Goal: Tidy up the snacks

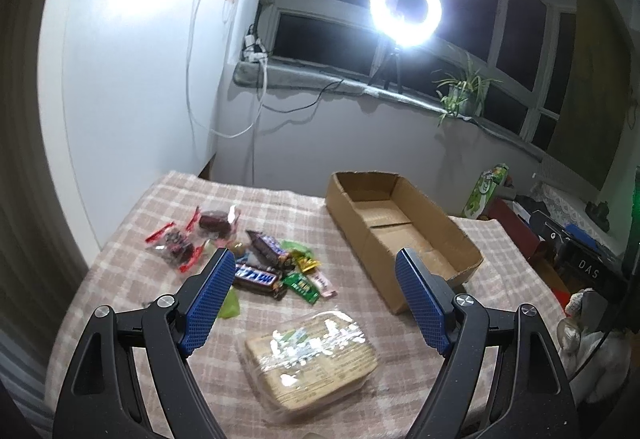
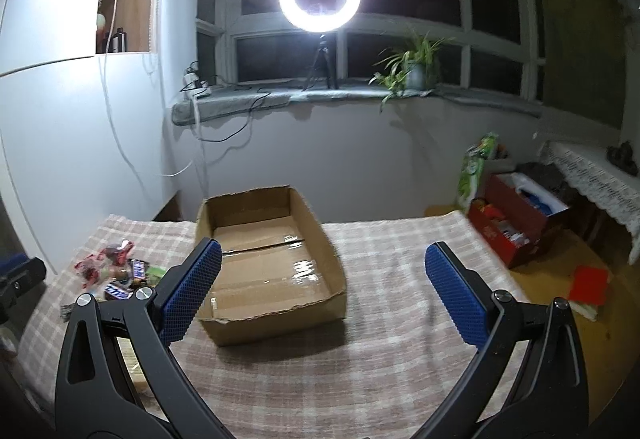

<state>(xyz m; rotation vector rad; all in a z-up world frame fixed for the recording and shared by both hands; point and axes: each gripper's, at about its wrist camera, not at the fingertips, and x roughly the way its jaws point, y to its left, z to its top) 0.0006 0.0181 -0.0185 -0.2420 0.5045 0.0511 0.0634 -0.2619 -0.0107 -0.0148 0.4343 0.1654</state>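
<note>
An empty open cardboard box (image 1: 404,235) (image 2: 268,255) stands on the checked tablecloth (image 1: 168,207). A pile of snacks lies left of it: Snickers bars (image 1: 256,275), red-wrapped candies (image 1: 176,243), green packets (image 1: 302,285). The pile also shows in the right wrist view (image 2: 120,271). A clear-wrapped pack of wafers (image 1: 312,355) lies nearest me. My left gripper (image 1: 314,259) is open and empty, held above the table over the wafer pack. My right gripper (image 2: 322,251) is open and empty, above the table in front of the box.
A bright ring light (image 1: 405,10) on a tripod and a potted plant (image 1: 464,91) stand on the windowsill. Red boxes (image 2: 516,223) and clutter lie on the floor beyond the table's right edge. A white cabinet (image 1: 132,79) rises at left.
</note>
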